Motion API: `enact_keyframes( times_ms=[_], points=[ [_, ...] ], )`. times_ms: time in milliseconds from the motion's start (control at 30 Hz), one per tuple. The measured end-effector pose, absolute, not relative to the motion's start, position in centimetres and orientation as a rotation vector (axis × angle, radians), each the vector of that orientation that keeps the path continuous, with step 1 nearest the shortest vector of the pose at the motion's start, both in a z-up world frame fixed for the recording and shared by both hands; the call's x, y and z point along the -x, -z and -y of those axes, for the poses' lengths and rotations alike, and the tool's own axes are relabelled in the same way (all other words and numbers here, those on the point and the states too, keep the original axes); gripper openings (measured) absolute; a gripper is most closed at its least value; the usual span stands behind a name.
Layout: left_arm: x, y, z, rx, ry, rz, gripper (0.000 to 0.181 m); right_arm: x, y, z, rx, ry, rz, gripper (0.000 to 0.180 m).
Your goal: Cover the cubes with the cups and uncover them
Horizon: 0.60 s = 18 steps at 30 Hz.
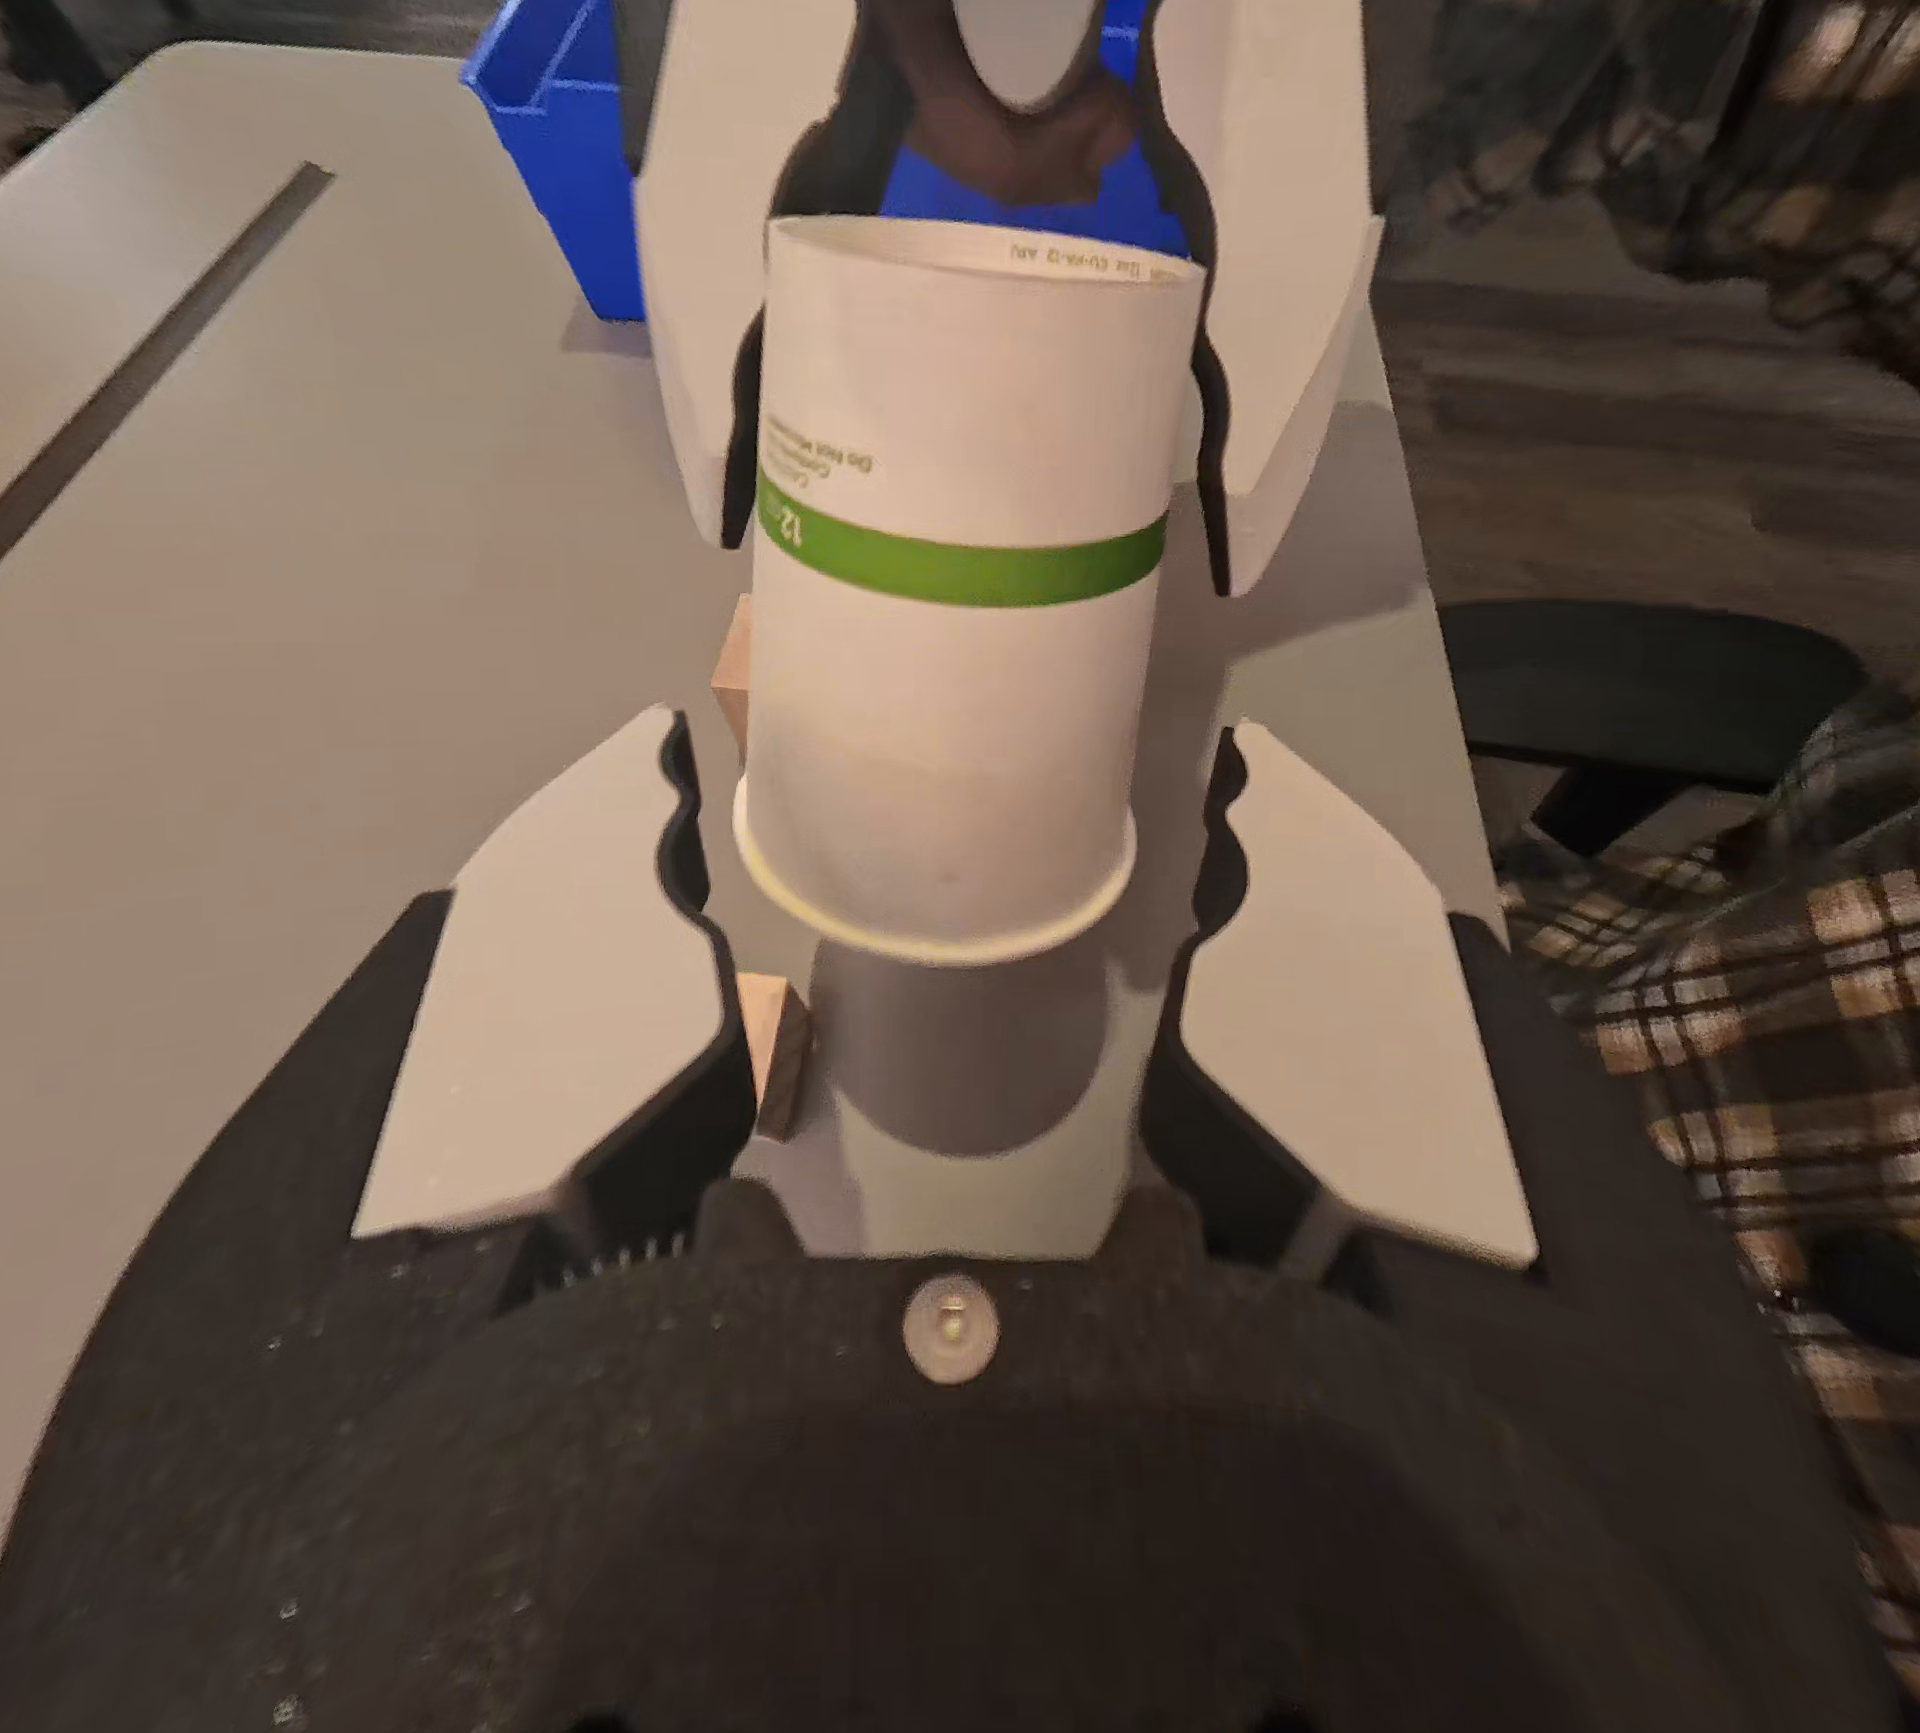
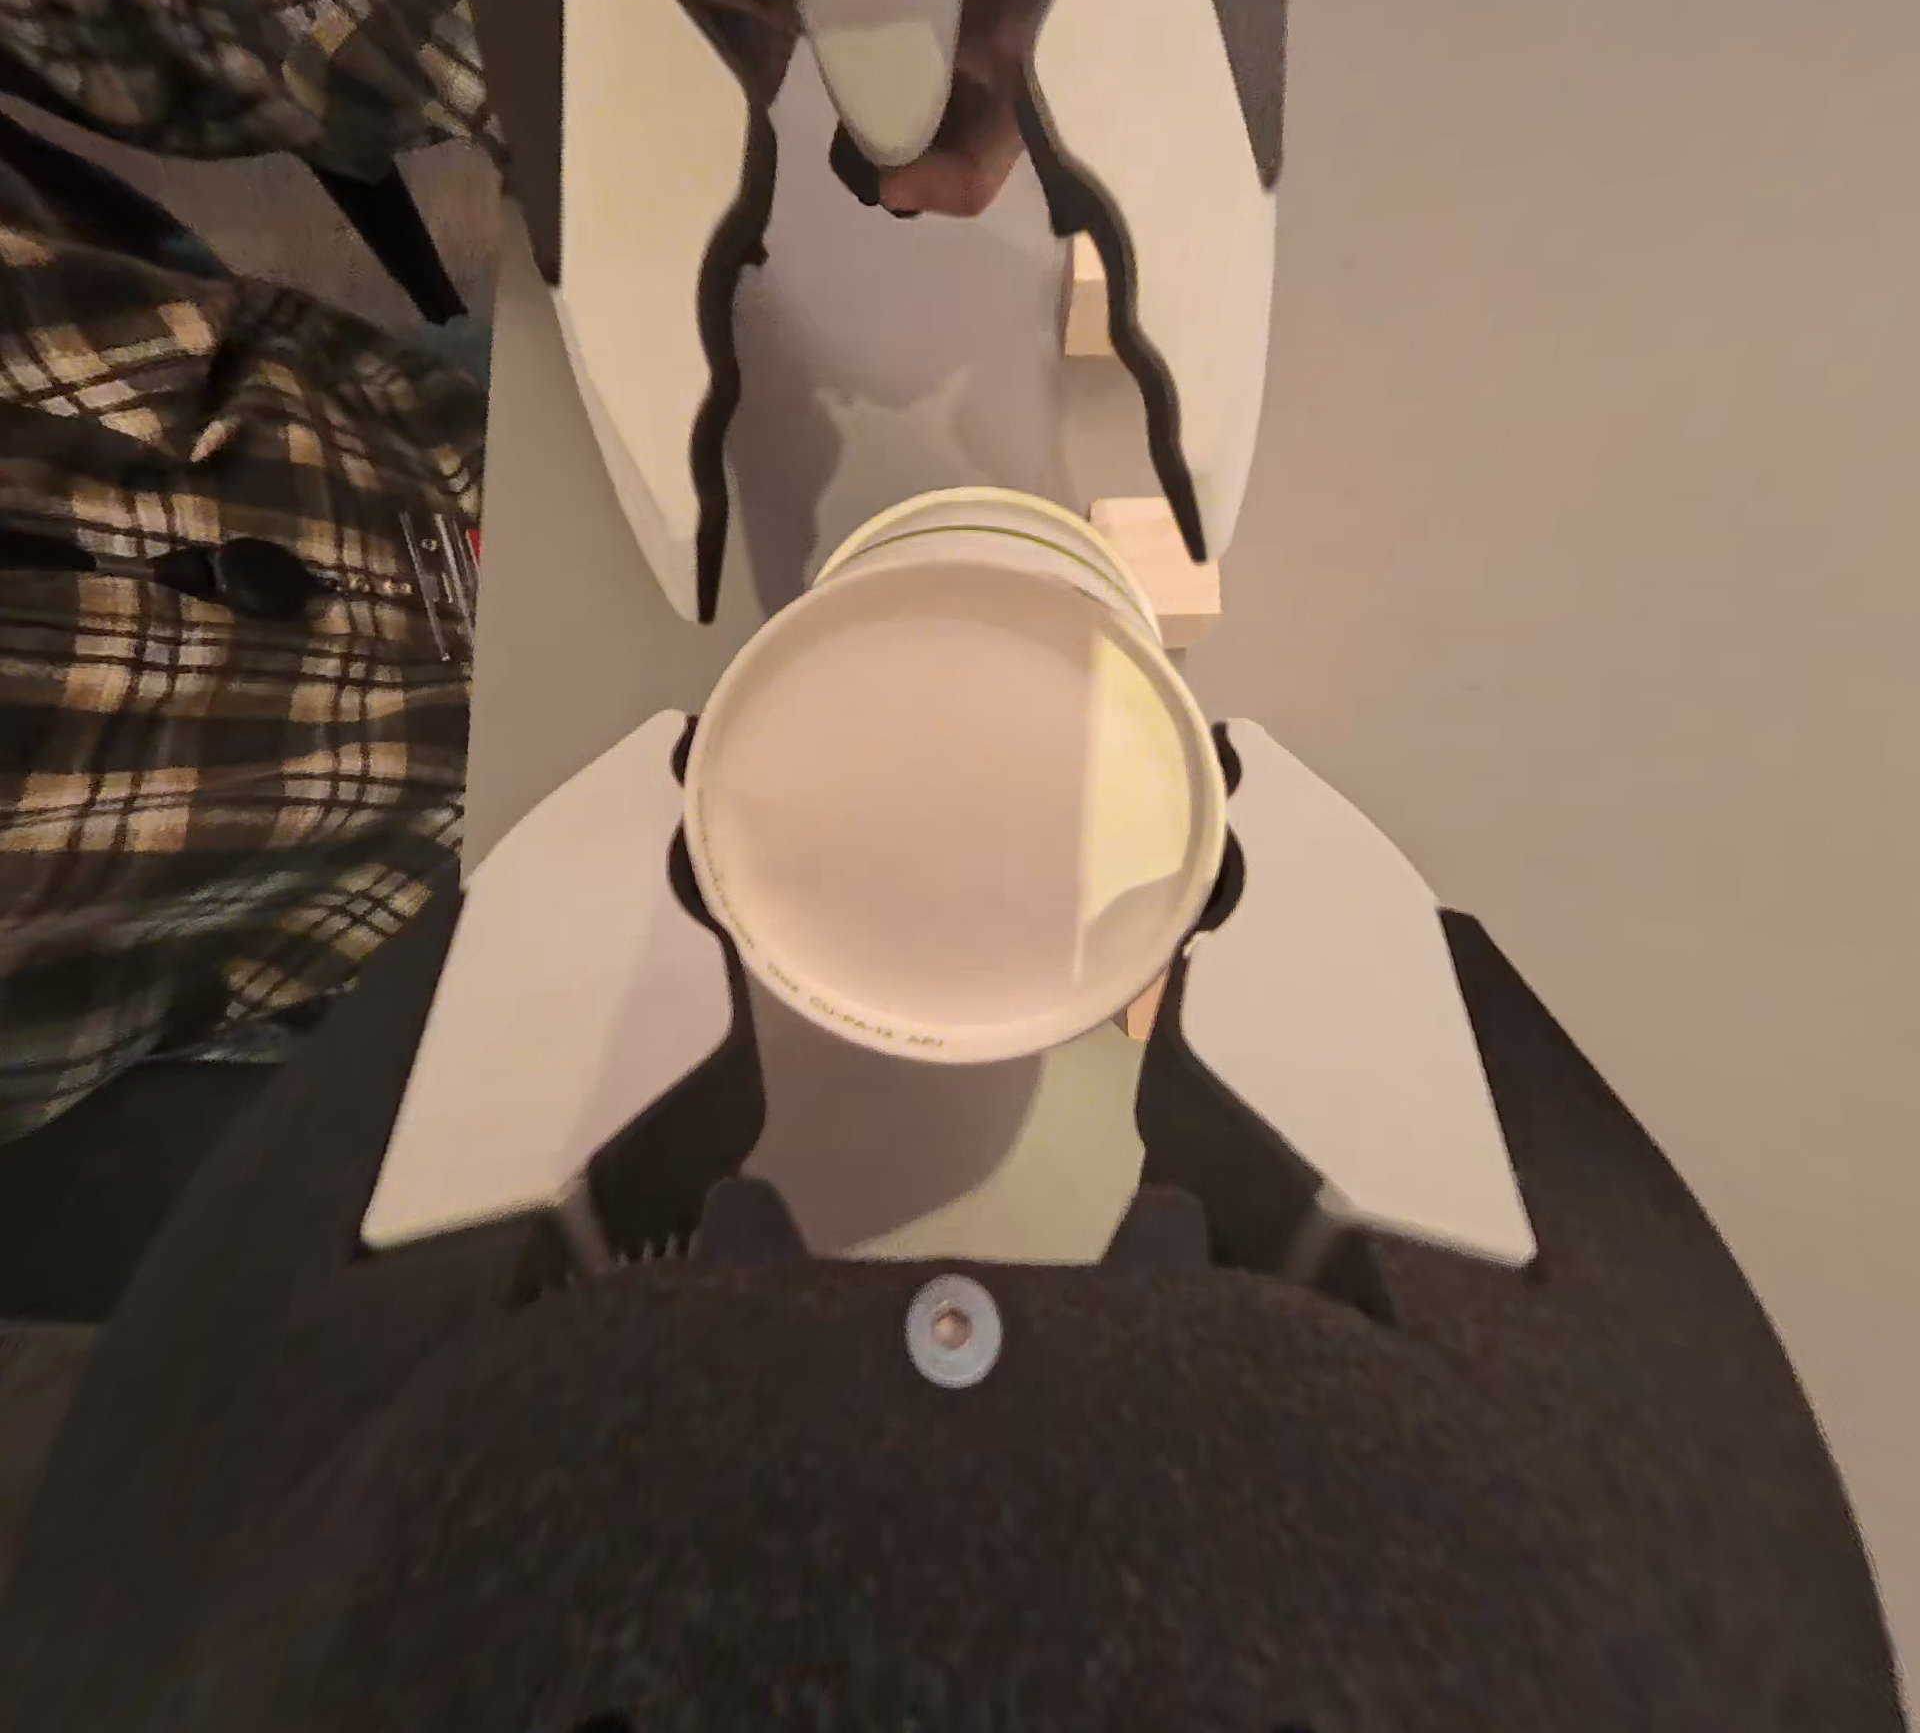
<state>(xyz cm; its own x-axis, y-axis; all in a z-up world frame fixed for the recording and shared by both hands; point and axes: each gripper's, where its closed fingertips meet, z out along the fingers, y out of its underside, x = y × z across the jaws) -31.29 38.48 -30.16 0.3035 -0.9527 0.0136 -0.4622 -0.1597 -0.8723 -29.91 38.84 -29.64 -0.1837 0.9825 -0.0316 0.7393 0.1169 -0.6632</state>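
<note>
In the left wrist view, from the left: the grey table (image 1: 312, 592) has much bare room, crossed by one dark seam (image 1: 177, 343). One blue bin (image 1: 561, 125) stands at its far edge. Two wooden cubes come next: the farther cube (image 1: 736, 681) peeks out just beside the cup's left wall, and the nearer cube (image 1: 774, 1049) lies beside the left gripper's left finger.

In the middle is one white paper cup (image 1: 956, 696) with a green band. It is upended, mouth down and base up, with its long axis close to vertical. Its rim looks raised off the table, over its own shadow.

The left gripper (image 1: 951, 727) is spread wide around the rim end, touches nothing and holds nothing. The right gripper (image 1: 977, 556) reaches in from the far side and pinches the cup near its base. To the right the table edge runs close by, with a black chair (image 1: 1642, 686) and plaid cloth (image 1: 1766, 1060) beyond.

The right wrist view looks down on the cup's base, with both fingers (image 2: 1340, 956) pressed to its sides. Three cube pieces show there, all right of the cup: one (image 2: 1091, 312) far, one (image 2: 1153, 571) at the rim, one sliver (image 2: 1143, 1008) near
</note>
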Motion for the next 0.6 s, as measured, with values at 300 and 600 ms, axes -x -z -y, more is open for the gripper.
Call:
enact_keyframes(
  times_ms=[300,600],
  points=[
    [30.2,32.1,-39.0,1.773,0.820,-1.320,0.094,31.4,30.4,-38.6,1.689,-0.791,2.109,0.090],
    [29.9,32.8,-38.9,1.735,0.919,-1.282,0.088,32.5,30.8,-38.4,1.703,-0.785,2.166,0.090]
  ],
)
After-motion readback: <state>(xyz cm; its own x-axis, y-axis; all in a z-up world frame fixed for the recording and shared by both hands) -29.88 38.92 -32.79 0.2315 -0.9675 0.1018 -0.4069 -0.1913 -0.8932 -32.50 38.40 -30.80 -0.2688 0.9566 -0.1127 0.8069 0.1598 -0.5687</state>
